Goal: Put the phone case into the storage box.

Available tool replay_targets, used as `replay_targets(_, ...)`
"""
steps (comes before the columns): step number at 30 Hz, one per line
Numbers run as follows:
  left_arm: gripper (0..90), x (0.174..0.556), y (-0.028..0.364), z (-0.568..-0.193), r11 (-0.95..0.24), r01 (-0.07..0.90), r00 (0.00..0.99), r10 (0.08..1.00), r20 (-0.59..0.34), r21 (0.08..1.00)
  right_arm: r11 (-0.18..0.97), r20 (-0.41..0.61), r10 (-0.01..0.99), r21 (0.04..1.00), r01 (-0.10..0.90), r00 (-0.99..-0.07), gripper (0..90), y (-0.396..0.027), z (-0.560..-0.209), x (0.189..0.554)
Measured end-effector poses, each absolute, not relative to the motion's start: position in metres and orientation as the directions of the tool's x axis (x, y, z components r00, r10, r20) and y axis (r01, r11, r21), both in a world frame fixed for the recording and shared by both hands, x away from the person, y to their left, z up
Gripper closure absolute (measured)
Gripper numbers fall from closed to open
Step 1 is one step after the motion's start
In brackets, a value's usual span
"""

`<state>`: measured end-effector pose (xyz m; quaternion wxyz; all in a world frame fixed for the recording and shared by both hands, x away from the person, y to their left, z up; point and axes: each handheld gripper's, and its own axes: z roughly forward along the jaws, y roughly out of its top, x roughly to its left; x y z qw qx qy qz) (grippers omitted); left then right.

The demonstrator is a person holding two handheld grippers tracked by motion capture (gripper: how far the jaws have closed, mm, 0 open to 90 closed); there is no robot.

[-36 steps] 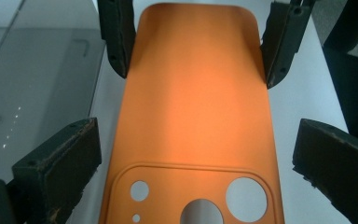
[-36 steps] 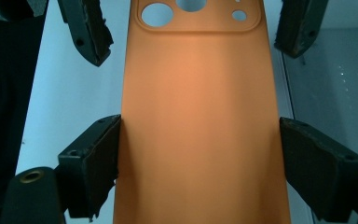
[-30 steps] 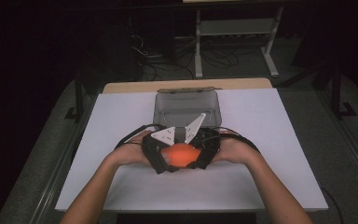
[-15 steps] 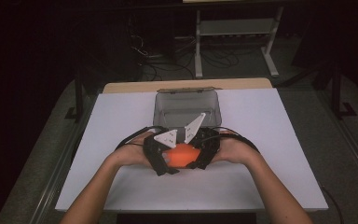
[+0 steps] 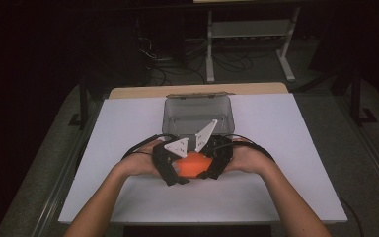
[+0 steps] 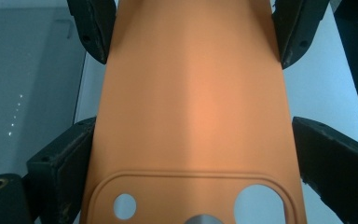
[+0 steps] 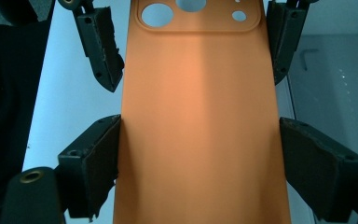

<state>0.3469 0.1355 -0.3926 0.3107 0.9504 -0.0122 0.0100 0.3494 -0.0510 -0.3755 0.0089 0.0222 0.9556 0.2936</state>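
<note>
High view: both hands meet at the table's (image 5: 286, 148) near-middle, grippers nose to nose w/ an orange phone case (image 5: 193, 164) bridged between them, lifted just off the white top. An open grey box (image 5: 197, 114) sits right behind, lid tipped back, prob. where the case goes or came from; can't tell which.

Left gripper view: left gripper (image 6: 189, 154) has the case (image 6: 193, 102) lying lengthwise between its jaws, camera-cutout end nearest the lens. Jaws have just been closing on it. The left pad meets the case's long edge; on the right a thin sliver of table seems to show between pad and edge, so I can't tell if it's truly clamped yet. Farther up, the other gripper's jaws flank the same case.

Right gripper view: right gripper (image 7: 198, 158) holds the plain end of the case (image 7: 198, 116), cutouts at the far end. The left pad looks pressed on the edge, the right pad just at it, so I read it as clamped across the width.

Why held so: gripping by the long edges from opposite ends keeps a soft, floppy case flat and stops it twisting. My guess is a handover or two-handed carry: the right steadies while the left takes its bite. Letting go before the left is firm risks sag or a drop.
</note>
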Motion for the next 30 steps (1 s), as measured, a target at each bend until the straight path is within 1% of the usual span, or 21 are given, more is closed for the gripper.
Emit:
replay_targets(10,7.0,0.3470,0.1356,-0.3934,-0.814,-0.034,0.999,-0.014,0.040,0.579,0.825,-0.003,0.049,0.564,0.039,-0.999,15.6,-0.0518,-0.3747,0.3494)
replay_targets(13,8.5,0.3470,0.1354,-0.3933,-0.816,-0.034,0.999,-0.012,0.042,0.578,0.826,-0.002,0.048,0.563,0.039,-0.999,15.6,-0.0514,-0.3749,0.3492)
replay_targets(17,13.1,0.3473,0.1359,-0.3930,-0.815,-0.033,0.999,-0.007,0.047,0.579,0.826,0.001,0.047,0.562,0.039,-0.999,15.7,-0.0513,-0.3750,0.3490)
replay_targets(30,14.6,0.3466,0.1349,-0.3934,-0.819,-0.041,0.998,-0.013,0.053,0.572,0.827,0.008,0.042,0.560,0.039,-0.999,15.6,-0.0512,-0.3759,0.3494)
